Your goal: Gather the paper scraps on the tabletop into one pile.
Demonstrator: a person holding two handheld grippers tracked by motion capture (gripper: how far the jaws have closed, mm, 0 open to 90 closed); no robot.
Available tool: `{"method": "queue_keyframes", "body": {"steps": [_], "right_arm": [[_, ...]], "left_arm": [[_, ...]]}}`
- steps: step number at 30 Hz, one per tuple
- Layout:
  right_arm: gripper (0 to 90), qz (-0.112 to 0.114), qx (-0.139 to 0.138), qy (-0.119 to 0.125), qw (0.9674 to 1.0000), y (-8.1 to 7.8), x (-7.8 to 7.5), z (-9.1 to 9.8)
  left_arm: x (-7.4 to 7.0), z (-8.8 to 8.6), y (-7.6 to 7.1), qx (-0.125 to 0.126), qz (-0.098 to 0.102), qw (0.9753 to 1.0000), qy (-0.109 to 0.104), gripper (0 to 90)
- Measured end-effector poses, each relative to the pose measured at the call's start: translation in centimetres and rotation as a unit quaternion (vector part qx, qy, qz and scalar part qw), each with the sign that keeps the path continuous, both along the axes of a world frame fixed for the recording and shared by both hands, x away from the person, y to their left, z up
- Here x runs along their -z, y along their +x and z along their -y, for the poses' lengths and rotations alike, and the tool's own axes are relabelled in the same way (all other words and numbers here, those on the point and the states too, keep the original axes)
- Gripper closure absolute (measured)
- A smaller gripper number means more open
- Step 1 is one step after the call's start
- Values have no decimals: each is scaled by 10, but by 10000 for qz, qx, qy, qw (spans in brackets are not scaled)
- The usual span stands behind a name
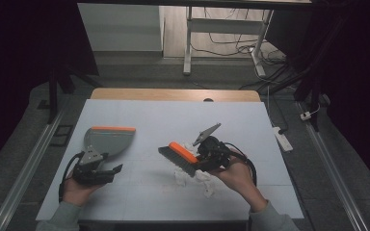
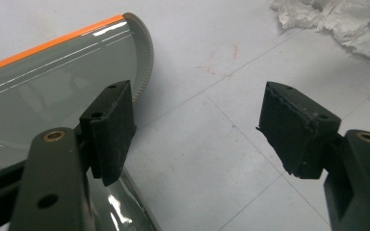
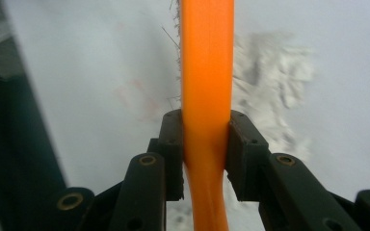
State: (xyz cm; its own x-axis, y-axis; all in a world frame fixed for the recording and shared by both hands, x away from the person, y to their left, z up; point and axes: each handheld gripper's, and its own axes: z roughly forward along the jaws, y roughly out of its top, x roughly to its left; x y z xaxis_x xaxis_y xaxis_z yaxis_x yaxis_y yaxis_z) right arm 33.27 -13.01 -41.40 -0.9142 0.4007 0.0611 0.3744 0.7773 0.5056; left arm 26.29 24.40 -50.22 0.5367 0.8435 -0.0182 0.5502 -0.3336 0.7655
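A grey dustpan (image 1: 110,138) with an orange front edge lies on the white table at the left. My left gripper (image 1: 113,172) stands just in front of it, open, with nothing between its pads. In the left gripper view the dustpan (image 2: 53,86) lies beside and under the left pad (image 2: 108,130), and the gripper (image 2: 200,134) gapes over bare table. My right gripper (image 1: 198,161) is shut on a hand brush (image 1: 182,153) with an orange back and dark bristles, held above crumpled white paper scraps (image 1: 206,183). In the right gripper view the gripper (image 3: 206,144) clamps the orange brush handle (image 3: 207,72).
More paper scraps (image 2: 337,19) lie toward the table's middle, and blurred paper (image 3: 270,82) shows under the brush. The table's wooden far edge (image 1: 173,94) borders a floor with desk legs and cables. A power strip (image 1: 283,138) lies off the table's right side.
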Motion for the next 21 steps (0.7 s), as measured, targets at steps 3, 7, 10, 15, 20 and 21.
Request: {"method": "queue_keyframes", "body": {"steps": [3,7,10,15,20,21], "right_arm": [[705,-213,-231,-65,9995,-6,7,-12],[705,-343,-509,-339,9975,-8,28,-32],[705,-115,-352,-539,9979,-3,40,-36],[706,191,193,-355,9990,12,38,-18],[705,213,190,68,9996,10,18,-2],[705,265,133,110,9995,7,12,2]], "left_arm": [[0,0,0,0,-2,10000,3,290],[0,1,-1,14,1,10000,21,290],[0,1,0,6,0,10000,20,290],[1,1,0,10,-11,10000,20,290],[0,0,0,4,-4,10000,39,290],[0,0,0,1,-7,10000,7,290]]}}
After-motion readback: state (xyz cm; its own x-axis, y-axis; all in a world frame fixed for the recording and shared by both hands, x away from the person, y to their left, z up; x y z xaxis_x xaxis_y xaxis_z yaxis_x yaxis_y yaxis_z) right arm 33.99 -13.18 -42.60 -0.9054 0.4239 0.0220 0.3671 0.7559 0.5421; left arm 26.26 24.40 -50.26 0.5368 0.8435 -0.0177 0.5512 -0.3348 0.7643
